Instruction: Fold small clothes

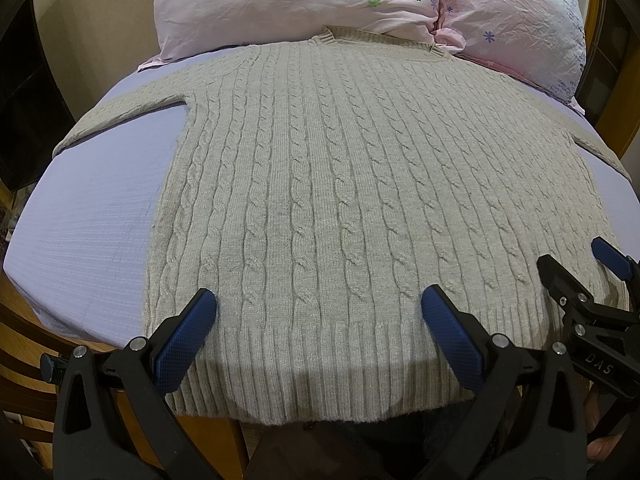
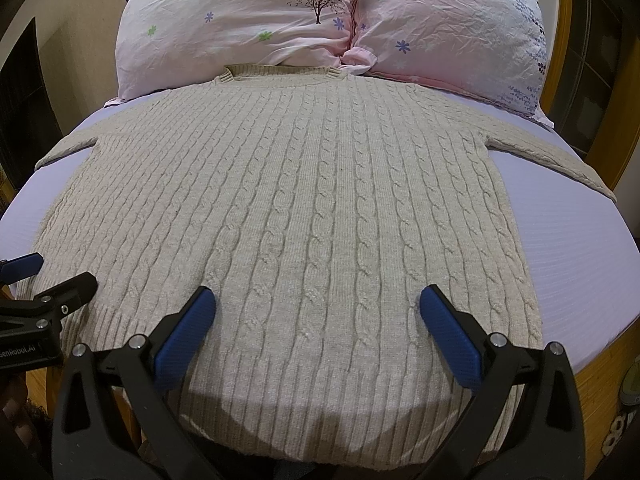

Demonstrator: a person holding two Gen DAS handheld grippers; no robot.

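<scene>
A beige cable-knit sweater (image 1: 320,168) lies flat on a lilac bed sheet (image 1: 92,208), collar away from me, sleeves spread to both sides. It also shows in the right wrist view (image 2: 304,200). My left gripper (image 1: 319,304) is open and empty, hovering over the ribbed hem near its left part. My right gripper (image 2: 318,302) is open and empty over the hem's right part. The right gripper also shows at the right edge of the left wrist view (image 1: 580,276), and the left gripper at the left edge of the right wrist view (image 2: 48,276).
Two pink flowered pillows (image 2: 248,28) (image 2: 452,36) lie beyond the collar. The lilac sheet (image 2: 568,248) is bare on both sides of the sweater. A wooden bed frame (image 2: 624,344) edges the mattress.
</scene>
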